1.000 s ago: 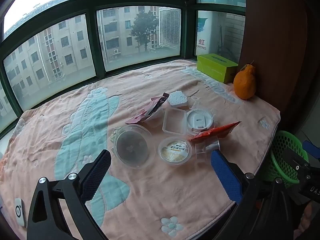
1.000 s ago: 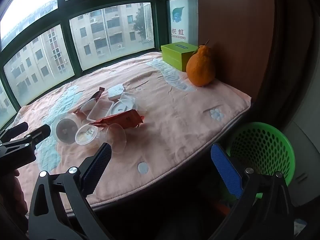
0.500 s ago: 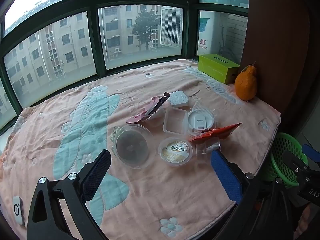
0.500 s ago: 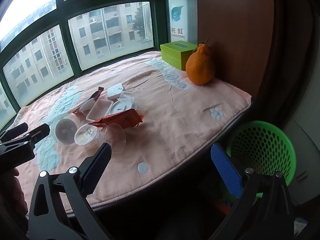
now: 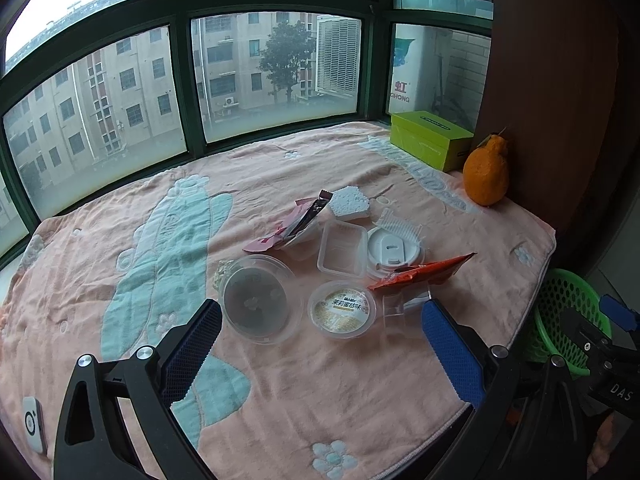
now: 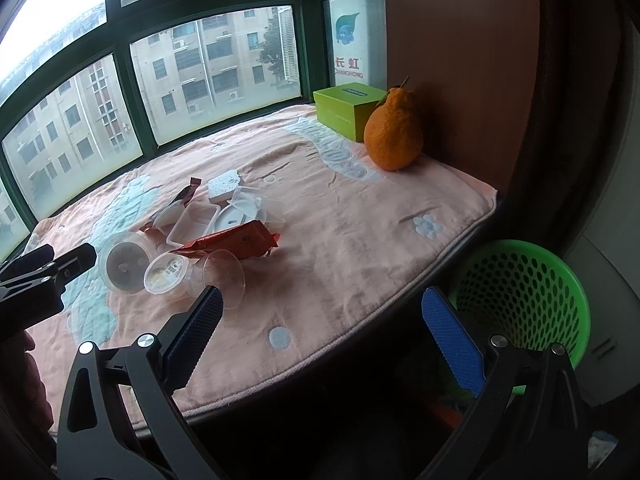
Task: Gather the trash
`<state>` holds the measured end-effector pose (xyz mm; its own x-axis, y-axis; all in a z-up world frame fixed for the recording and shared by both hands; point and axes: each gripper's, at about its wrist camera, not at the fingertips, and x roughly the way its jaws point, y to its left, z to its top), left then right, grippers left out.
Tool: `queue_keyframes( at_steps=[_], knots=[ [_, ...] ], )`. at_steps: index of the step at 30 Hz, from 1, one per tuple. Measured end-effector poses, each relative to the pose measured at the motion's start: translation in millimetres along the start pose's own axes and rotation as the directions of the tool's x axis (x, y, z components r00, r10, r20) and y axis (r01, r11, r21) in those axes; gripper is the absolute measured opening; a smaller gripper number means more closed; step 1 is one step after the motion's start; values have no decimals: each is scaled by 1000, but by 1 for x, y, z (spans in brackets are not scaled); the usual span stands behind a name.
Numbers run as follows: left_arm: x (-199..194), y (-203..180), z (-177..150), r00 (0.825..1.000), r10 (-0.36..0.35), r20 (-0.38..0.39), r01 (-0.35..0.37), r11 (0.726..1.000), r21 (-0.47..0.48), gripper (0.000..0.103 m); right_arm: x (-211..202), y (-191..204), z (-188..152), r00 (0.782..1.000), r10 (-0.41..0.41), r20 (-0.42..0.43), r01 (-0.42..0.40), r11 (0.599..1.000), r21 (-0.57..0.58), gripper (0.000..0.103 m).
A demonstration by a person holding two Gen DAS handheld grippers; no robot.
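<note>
Left wrist view: left hand-held gripper (image 5: 320, 340) released, empty, above the round clear lid (image 5: 258, 298); labelled pudding cup (image 5: 342, 309) and red wrapper (image 5: 420, 274) rightward. Right hand-held gripper (image 6: 320, 332) released. Best: approach low, pinch lid's rim, carry to green basket (image 6: 524, 292).

We see the left gripper (image 5: 320, 344) spread wide and empty above the blanket (image 5: 360, 392), facing clustered plastic containers (image 5: 344, 248) and wrappers (image 5: 420, 274).

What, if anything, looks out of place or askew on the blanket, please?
A clear plastic cup lies tipped on its side under the red wrapper, amid scattered empty containers. Nothing looks spilled. The green basket stands off the blanket's edge.
</note>
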<state>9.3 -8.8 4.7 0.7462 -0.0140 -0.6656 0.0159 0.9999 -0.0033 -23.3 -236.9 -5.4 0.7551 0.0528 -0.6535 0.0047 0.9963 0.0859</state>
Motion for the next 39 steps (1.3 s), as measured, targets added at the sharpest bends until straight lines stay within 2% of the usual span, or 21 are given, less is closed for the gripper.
queue_keyframes(
  at_steps=[29,39],
  knots=[
    [2,0,5,1000,-17,2,17,1000,-9,97,-3,-6,2,1000,-8,9,7,1000,16,99],
    [8,11,7,1000,-10,-7,10,1000,-20,97,5,-6,6,1000,7,1,-7,1000,16,99]
  ],
)
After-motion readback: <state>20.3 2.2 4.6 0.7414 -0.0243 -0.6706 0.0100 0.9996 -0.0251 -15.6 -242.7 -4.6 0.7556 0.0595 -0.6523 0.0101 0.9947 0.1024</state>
